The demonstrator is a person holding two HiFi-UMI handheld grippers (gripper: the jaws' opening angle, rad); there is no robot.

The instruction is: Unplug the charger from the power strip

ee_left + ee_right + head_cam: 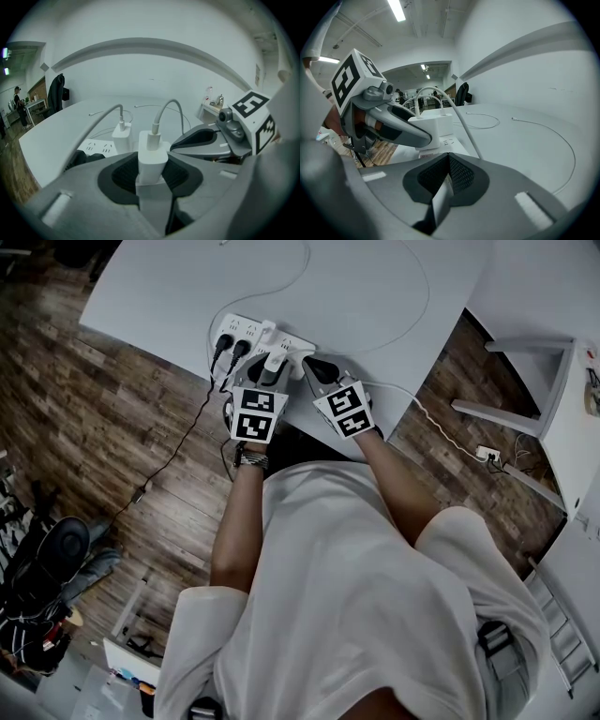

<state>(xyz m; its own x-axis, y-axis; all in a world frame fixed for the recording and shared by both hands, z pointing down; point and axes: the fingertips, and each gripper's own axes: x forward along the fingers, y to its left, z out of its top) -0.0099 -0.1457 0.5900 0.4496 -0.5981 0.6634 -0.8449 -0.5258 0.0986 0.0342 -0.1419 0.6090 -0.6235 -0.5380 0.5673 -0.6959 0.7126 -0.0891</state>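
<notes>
A white power strip (246, 331) lies near the front edge of the white table (169, 287). Two white chargers stand in it. My left gripper (266, 369) is shut on the nearer charger (152, 157), whose white cable (166, 110) arches away over the table. The jaws hide the charger's lower end. The second charger (123, 136) stands just behind it on the strip (96, 147). My right gripper (317, 367) is shut with nothing between its pads (449, 176), its tips by the strip's right end (447, 140).
Two black plugs (229, 348) sit in the strip's left end, and their cords (178, 442) drop to the wooden floor. Loose white cables (398, 329) curl across the table. Another small power strip (487, 454) lies on the floor at the right, near a white frame (534, 381).
</notes>
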